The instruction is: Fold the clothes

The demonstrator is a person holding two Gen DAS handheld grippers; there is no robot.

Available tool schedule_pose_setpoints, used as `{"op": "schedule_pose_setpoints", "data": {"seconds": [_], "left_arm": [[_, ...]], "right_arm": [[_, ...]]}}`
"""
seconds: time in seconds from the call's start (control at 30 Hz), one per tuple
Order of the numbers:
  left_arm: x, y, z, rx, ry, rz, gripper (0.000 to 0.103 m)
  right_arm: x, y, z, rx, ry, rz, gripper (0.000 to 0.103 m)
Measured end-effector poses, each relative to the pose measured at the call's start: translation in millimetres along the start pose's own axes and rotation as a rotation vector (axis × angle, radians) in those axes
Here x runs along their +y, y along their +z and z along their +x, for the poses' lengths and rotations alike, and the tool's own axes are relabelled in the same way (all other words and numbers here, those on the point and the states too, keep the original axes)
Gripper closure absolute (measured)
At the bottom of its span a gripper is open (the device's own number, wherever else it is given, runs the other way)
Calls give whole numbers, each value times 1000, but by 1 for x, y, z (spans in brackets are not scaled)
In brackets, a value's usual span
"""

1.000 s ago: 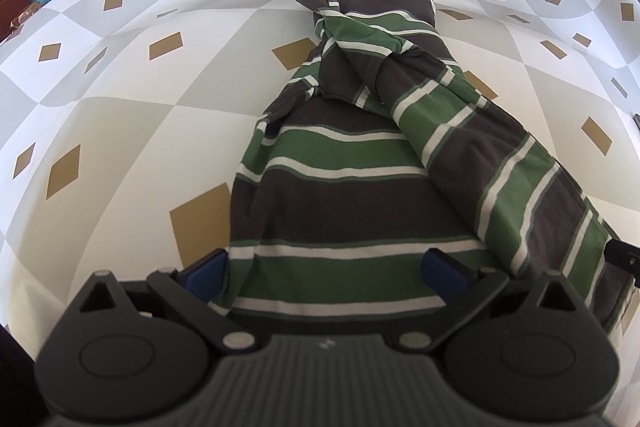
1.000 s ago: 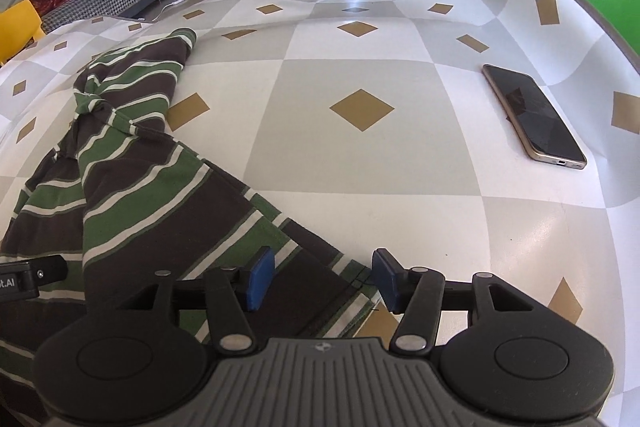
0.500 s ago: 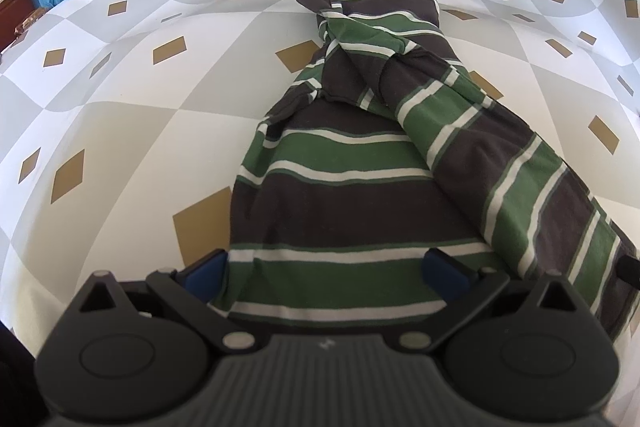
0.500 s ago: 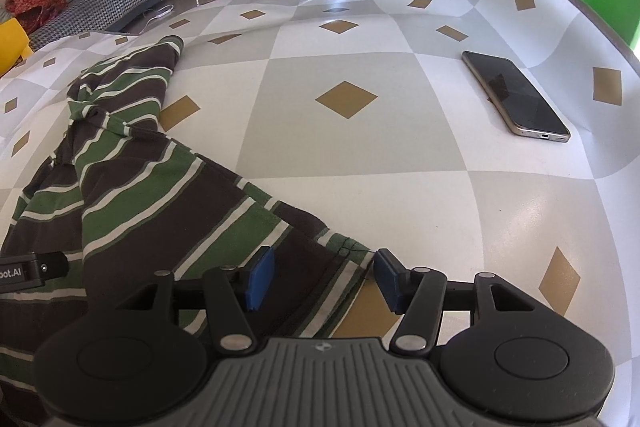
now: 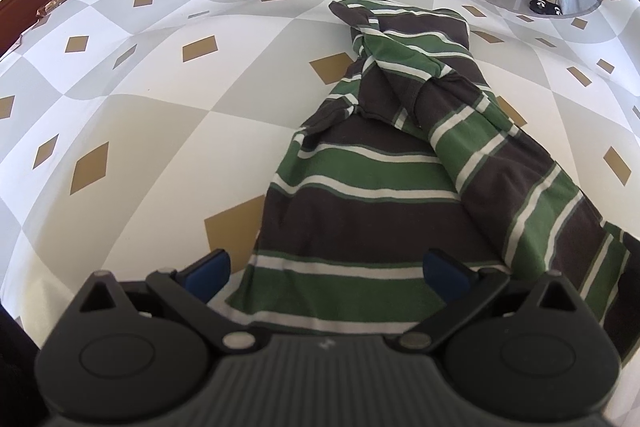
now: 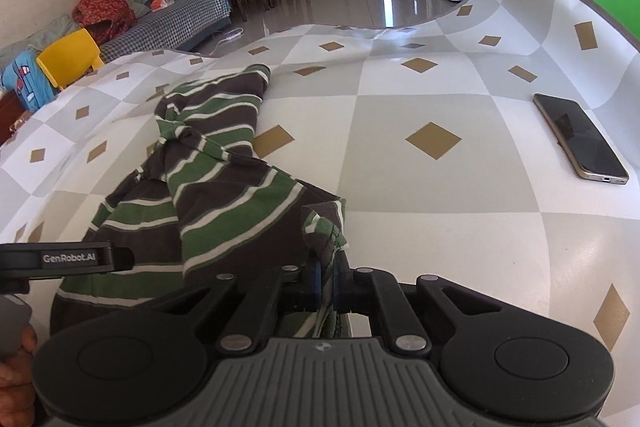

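The striped garment (image 5: 380, 195) was laid lengthwise on the checked surface (image 5: 132, 131), running away from the cameras, its far part twisted and bunched and one side lapped diagonally over the body. It was neither spread flat nor squared into a fold, so the folding was judged to be in progress. The right tongs (image 6: 326, 283) were pressed together on the near right corner of the hem, which was gathered into a small peak above the blue pads, apparently so that the edge could be lifted and carried. The left tongs (image 5: 326, 267) were spread wide, straddling the near hem with the cloth between the pads (image 5: 208, 267) but not pinched, seemingly placed to take the other corner. A phone (image 6: 580, 141) was lying well apart from the cloth, to its right.
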State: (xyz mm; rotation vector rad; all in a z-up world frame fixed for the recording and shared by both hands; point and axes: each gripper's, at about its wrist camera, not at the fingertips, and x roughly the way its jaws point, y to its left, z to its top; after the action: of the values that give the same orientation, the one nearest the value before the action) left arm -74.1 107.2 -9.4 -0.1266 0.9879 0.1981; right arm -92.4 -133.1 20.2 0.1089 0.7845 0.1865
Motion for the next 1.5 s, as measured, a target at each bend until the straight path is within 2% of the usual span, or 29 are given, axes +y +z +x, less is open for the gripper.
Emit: {"op": "schedule_pose_setpoints", "data": {"seconds": [0.17, 0.37, 0.57, 0.7, 0.97, 1.1, 1.3, 1.4, 1.5], "left_arm": [[12, 7, -7, -22, 10, -45, 0], [36, 18, -18, -60, 35, -118, 0], [69, 30, -39, -117, 61, -210, 0], [86, 34, -51, -152, 84, -247, 0], [103, 30, -56, -156, 121, -256, 0], [102, 26, -53, -148, 123, -237, 0], [87, 21, -47, -124, 93, -173, 0], [77, 20, -43, -114, 77, -142, 0], [66, 19, -41, -110, 58, -113, 0]], "right_arm": [[18, 3, -19, -42, 147, -8, 96], [51, -1, -41, -72, 351, -109, 96], [92, -20, -45, -23, 529, -245, 96], [118, -37, -39, 26, 609, -328, 96], [149, -66, -5, 118, 643, -457, 92], [155, -72, 8, 174, 665, -486, 79], [151, -69, 10, 240, 696, -508, 71], [144, -67, 3, 242, 662, -501, 71], [131, -63, -5, 228, 583, -473, 70]]}}
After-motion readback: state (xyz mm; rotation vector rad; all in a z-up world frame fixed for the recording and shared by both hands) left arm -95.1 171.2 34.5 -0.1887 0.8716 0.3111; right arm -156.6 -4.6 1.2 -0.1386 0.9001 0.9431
